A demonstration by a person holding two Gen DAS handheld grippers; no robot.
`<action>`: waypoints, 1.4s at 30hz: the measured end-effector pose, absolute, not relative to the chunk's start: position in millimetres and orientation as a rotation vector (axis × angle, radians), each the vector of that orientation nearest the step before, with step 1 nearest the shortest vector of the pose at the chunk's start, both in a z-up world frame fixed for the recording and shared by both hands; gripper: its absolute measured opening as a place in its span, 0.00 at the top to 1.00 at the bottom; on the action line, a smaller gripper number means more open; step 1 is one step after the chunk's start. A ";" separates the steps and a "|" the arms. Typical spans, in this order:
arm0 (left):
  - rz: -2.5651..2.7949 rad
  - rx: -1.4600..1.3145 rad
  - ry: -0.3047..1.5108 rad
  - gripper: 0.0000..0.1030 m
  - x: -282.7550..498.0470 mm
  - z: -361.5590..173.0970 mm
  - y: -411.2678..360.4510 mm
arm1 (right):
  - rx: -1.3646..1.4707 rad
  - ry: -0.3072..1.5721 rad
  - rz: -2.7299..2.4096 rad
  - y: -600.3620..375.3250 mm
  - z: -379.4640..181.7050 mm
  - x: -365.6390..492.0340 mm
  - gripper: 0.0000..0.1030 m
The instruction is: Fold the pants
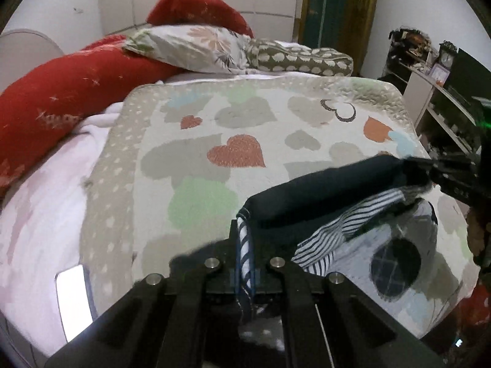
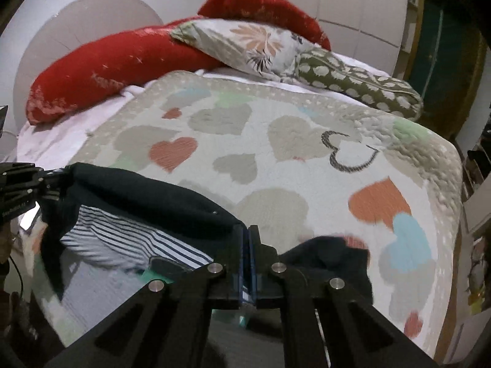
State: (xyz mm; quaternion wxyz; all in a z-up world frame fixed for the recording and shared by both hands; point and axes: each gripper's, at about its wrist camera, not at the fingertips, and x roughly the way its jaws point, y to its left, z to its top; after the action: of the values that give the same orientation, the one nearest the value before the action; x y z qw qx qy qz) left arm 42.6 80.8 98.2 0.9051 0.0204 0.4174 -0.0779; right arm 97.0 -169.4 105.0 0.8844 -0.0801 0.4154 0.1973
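Observation:
Dark pants with a striped blue-and-white inside (image 1: pixel 325 196) hang stretched between both grippers above the heart-patterned quilt (image 1: pixel 214 128). My left gripper (image 1: pixel 245 245) is shut on one end of the waistband. My right gripper (image 2: pixel 247 245) is shut on the other end; it also shows at the right of the left wrist view (image 1: pixel 429 171). In the right wrist view the pants (image 2: pixel 147 199) run left to the left gripper (image 2: pixel 46 184), and a dark part (image 2: pixel 331 257) droops onto the quilt (image 2: pixel 291 153).
Red bolster pillows (image 1: pixel 61 92), a floral pillow (image 1: pixel 196 46) and a green spotted pillow (image 2: pixel 362 86) lie at the head of the bed. Shelves with clutter (image 1: pixel 435 86) stand to the right. A pink sheet (image 1: pixel 40 214) lies left of the quilt.

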 end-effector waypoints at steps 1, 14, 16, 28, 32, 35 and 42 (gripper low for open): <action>-0.151 0.047 0.855 0.96 33.4 96.1 79.7 | -0.145 0.861 0.417 -172.0 104.2 80.6 0.97; -0.069 0.192 0.900 0.90 -60.4 31.0 70.4 | 0.078 0.970 0.391 -203.9 34.4 -43.7 0.95; -0.069 0.176 0.883 0.84 -68.5 39.4 80.5 | 0.121 0.950 0.360 -219.7 41.4 -51.2 0.95; -0.005 -0.084 0.782 0.72 -77.2 85.5 141.0 | 0.367 0.893 0.129 -290.7 44.0 -1.5 0.32; 0.000 -0.106 0.782 0.70 -73.0 86.6 141.1 | 0.361 0.830 0.145 -272.5 42.6 1.8 0.35; 0.017 -0.114 0.790 0.69 -66.8 84.3 140.9 | 0.311 0.909 0.238 -250.8 35.4 10.1 0.94; 0.077 -0.193 0.839 0.68 -50.1 74.2 152.8 | 0.332 0.877 0.081 -282.5 45.9 -5.7 0.95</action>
State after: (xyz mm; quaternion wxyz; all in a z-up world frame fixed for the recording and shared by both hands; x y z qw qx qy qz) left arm -50.1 152.8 74.2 0.9080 -0.0936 0.4066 0.0375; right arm -5.7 -282.5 45.9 0.8912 0.1601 0.4227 0.0388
